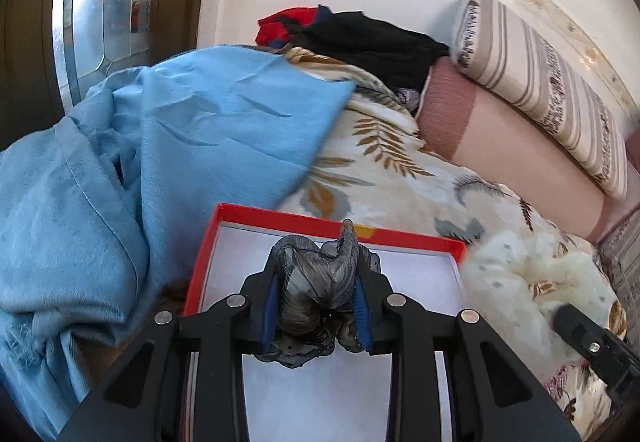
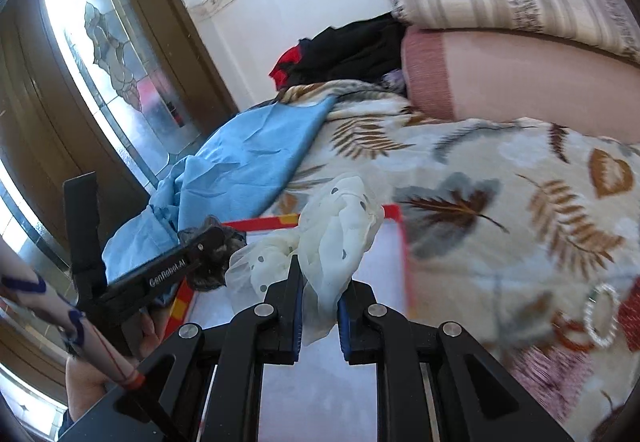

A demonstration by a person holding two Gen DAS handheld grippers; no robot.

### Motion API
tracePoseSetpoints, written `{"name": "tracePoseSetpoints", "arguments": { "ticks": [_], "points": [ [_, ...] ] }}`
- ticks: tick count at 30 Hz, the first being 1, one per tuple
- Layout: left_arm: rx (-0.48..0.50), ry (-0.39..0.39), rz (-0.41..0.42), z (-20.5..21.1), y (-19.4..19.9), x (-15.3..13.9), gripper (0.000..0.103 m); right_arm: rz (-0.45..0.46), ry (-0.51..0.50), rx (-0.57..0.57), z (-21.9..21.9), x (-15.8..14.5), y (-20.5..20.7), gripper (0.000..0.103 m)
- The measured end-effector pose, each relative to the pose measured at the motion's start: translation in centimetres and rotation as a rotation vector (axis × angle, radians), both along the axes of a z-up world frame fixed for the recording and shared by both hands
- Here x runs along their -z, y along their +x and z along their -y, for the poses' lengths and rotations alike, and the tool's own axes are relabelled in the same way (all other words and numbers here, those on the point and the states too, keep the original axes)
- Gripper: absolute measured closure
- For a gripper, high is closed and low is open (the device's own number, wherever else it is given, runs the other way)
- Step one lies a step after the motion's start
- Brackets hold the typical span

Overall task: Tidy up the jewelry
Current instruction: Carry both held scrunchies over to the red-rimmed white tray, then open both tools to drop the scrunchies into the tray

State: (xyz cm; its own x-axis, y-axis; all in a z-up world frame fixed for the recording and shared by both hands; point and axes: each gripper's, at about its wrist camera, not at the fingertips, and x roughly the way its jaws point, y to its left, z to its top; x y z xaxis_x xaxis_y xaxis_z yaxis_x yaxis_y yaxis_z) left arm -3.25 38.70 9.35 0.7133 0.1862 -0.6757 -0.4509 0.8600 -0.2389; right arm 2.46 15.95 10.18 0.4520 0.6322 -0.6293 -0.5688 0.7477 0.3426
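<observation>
While clamped in left gripper [image 1: 318, 306] | grey scrunchie [image 1: 316, 282], crumpled, possibly sheer | over red-rimmed box [image 1: 280, 216]

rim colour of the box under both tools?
Red, with a yellow patch, on the shallow white-lined cardboard box; the left wrist view shows it best.

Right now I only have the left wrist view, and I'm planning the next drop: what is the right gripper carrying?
Observer: The right gripper is shut on white dotted sheer fabric, held above the red-rimmed box.
Operator: Any jewelry outside the box?
Observer: Yes, a sparkly white bangle lies on the leaf-print blanket, right of the box.
Operator: Anything beside it?
Observer: A red-orange ring-shaped piece sits at its lower left; it is too blurred to name.
</observation>
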Motion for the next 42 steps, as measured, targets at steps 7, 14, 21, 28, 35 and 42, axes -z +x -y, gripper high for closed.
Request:
{"name": "tracePoseSetpoints", "arguments": {
  "ticks": [7, 14, 21, 28, 35, 42],
  "points": [
    [-0.016, 0.013, -0.007, -1.2, 1.1, 0.7, 0.073, -0.06, -0.01, -0.011, -4.2, 2.9, 3.0, 0.088],
    [-0.015, 0.011, -0.047, -1.5, 1.8, 1.8, 0.071, -0.125, -0.058, -0.007, -5.6, 6.0, 4.2, 0.088],
    [-0.018, 0.031, -0.07, -0.9, 2.1, 2.2, 0.061, -0.198, -0.079, 0.02, -5.1, 8.1, 5.1, 0.083],
    [-0.018, 0.041, -0.07, -0.7, 2.3, 2.3, 0.047, -0.211, -0.064, 0.032, -4.3, 7.9, 5.0, 0.066],
    [-0.018, 0.04, -0.057, -0.5, 2.1, 1.7, 0.04, -0.198, -0.059, 0.025, -4.0, 7.2, 4.6, 0.061],
    [-0.038, 0.055, -0.024, -0.1, 1.3, 0.4, 0.034, -0.184, -0.049, 0.032, -2.7, 6.2, 3.8, 0.054]
  ]
}}
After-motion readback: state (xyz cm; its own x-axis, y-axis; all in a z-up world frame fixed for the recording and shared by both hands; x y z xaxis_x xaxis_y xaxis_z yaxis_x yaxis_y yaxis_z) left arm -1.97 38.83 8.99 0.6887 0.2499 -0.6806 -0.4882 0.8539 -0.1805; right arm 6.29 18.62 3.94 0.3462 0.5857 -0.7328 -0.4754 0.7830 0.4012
